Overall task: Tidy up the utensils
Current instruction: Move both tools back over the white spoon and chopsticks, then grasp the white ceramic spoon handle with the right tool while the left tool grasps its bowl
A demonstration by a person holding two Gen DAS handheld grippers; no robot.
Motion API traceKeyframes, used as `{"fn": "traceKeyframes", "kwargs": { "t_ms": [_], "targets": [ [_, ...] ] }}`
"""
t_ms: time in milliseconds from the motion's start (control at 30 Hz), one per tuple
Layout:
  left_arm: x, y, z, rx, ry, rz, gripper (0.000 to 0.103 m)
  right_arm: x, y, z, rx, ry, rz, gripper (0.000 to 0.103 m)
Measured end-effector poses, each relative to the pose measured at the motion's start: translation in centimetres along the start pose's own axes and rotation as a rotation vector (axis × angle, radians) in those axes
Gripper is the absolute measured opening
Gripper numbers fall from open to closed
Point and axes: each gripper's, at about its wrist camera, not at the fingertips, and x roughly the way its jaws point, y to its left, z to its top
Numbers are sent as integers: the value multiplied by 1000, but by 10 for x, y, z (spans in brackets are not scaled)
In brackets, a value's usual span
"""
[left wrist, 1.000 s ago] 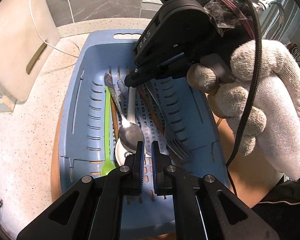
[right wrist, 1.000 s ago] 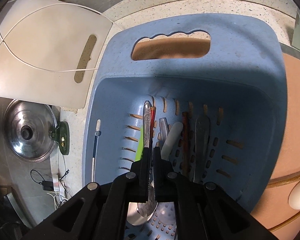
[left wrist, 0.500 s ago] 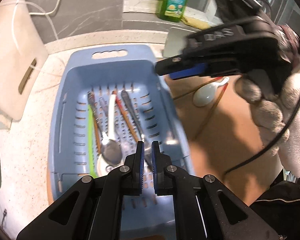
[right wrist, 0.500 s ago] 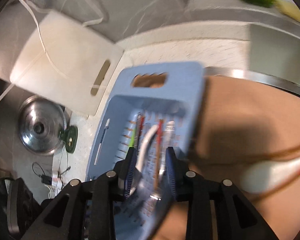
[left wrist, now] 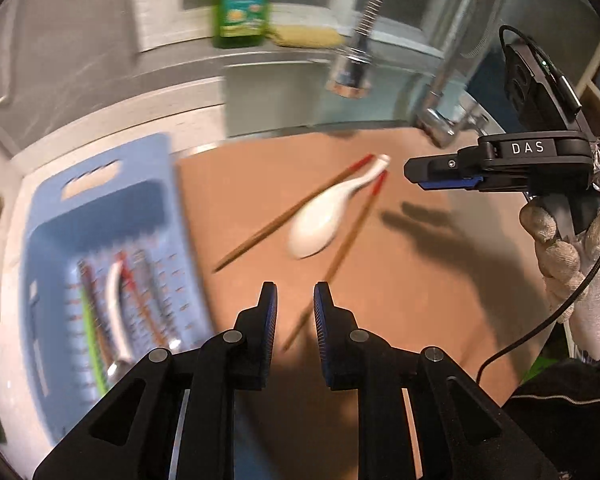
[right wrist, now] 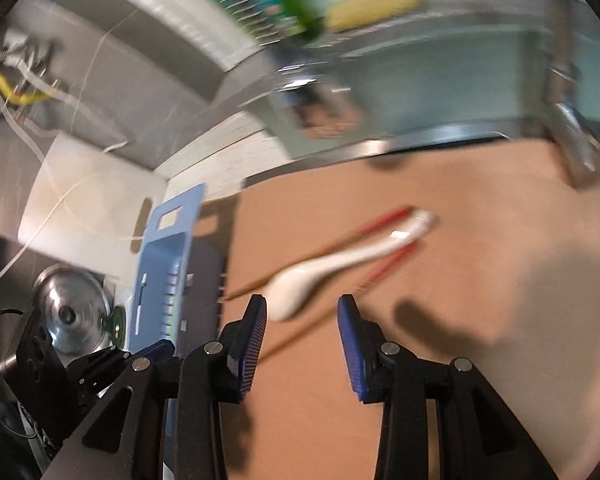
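A white ceramic spoon (left wrist: 328, 216) lies on the brown board (left wrist: 420, 280) between two red-tipped chopsticks (left wrist: 288, 216). My left gripper (left wrist: 294, 300) hovers just short of them, its jaws opening with nothing between them. The right gripper (right wrist: 302, 312), also seen from the side (left wrist: 416, 174) at the board's right, has jaws opening and empty; the white spoon (right wrist: 340, 264) lies just beyond its tips. The blue basket (left wrist: 48, 216) at the left holds a green utensil, a white spoon, chopsticks and metal cutlery.
A tap (left wrist: 352, 68), a green soap bottle (left wrist: 242, 0) and a yellow sponge (left wrist: 304, 34) stand behind the board. A white cutting board (right wrist: 96, 208) and a pot lid (right wrist: 66, 312) lie left of the basket. A gloved hand (left wrist: 568, 248) holds the right gripper.
Both grippers swung right, away from the basket to over the brown board. Both were shut over the basket's cutlery and now stand parted. The metal spoon stays in the basket.
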Motion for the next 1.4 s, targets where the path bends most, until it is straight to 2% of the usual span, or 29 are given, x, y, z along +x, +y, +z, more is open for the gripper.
{"fn": "traceKeyframes", "kwargs": {
  "t_ms": [167,233,400,567,733,867,933,1233,1400],
  "targets": [
    [23,-12,29,26,16,-17,17,-8,-29,1,65,21,3,34],
    [36,-8,42,-5,42,-28,17,-13,-39,1,79,16,2,34],
    [70,6,80,-69,96,15,17,-22,-56,-3,103,7,14,33],
    [97,8,94,-39,166,82,16,-33,-69,-8,132,-13,15,34],
    [120,15,96,-36,241,105,15,-41,-82,-14,153,-18,17,33],
    [129,13,92,-16,295,83,14,-40,-87,-15,167,-13,23,33],
    [130,9,90,-7,300,76,9,-40,-89,-14,169,-9,27,33],
    [120,-14,65,-22,308,15,9,-39,-87,-13,160,8,49,33],
    [115,-45,49,29,296,21,9,-37,-88,-14,158,26,64,33]
  ]
}}
